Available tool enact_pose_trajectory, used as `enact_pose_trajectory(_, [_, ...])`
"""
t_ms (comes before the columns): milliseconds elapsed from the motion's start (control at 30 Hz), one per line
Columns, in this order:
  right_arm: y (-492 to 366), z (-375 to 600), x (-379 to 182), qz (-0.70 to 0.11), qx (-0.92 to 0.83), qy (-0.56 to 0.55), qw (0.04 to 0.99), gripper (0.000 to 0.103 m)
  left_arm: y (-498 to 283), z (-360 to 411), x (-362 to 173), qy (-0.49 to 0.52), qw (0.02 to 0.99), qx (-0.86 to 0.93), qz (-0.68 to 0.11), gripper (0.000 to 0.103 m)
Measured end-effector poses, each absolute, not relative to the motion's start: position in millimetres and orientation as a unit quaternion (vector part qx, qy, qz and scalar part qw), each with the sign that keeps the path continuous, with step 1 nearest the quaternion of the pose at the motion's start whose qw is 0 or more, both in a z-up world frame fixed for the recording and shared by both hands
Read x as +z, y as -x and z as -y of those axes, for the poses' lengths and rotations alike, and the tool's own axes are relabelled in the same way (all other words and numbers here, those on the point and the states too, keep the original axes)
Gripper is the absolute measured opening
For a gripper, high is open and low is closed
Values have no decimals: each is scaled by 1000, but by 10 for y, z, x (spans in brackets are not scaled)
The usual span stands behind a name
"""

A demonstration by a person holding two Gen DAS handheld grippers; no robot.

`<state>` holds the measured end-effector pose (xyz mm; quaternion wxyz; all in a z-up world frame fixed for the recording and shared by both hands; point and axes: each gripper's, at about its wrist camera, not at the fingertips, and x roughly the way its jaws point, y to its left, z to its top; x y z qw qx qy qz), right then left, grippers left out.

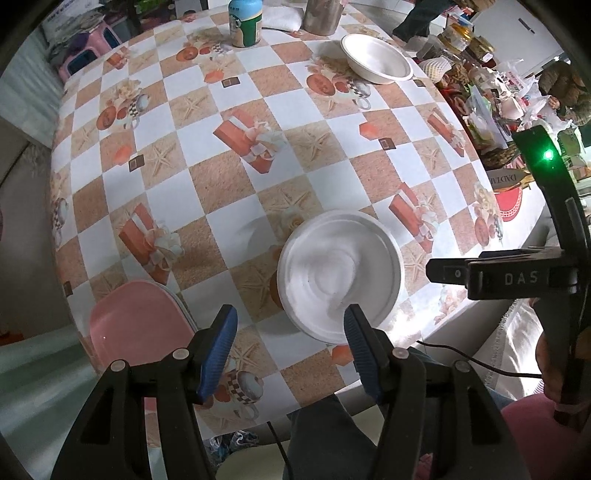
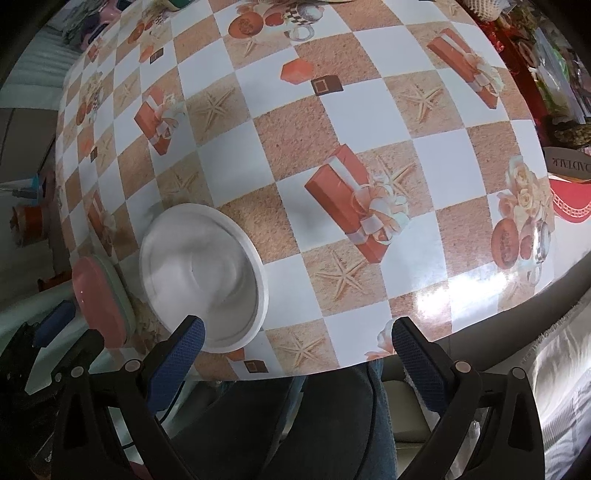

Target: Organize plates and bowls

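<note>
A white foam bowl [image 1: 338, 275] sits near the table's front edge; it also shows in the right wrist view [image 2: 201, 275]. My left gripper [image 1: 290, 350] is open just in front of it, its right finger at the bowl's near rim. A pink plate [image 1: 138, 326] on a small stack lies at the front left, also in the right wrist view [image 2: 98, 301]. A second white bowl [image 1: 376, 57] sits at the far right. My right gripper [image 2: 295, 350] is open and empty over the table's front edge, right of the near bowl.
The table [image 1: 229, 177] wears a checked cloth with gift-box prints. A green-and-white jar [image 1: 245, 22] and a metal can [image 1: 321, 16] stand at the far edge. Cluttered goods [image 1: 491, 96] lie beyond the right edge. The right gripper's body [image 1: 517, 277] shows at right.
</note>
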<state>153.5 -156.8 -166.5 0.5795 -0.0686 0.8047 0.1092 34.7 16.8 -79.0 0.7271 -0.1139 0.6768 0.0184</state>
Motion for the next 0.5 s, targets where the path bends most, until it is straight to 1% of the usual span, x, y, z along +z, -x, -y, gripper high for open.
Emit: enact_pose_trajectory(500, [-1499,1629,-1618,-803,108,69,582,102,-324,-137,-768,113,728,20,-676,64])
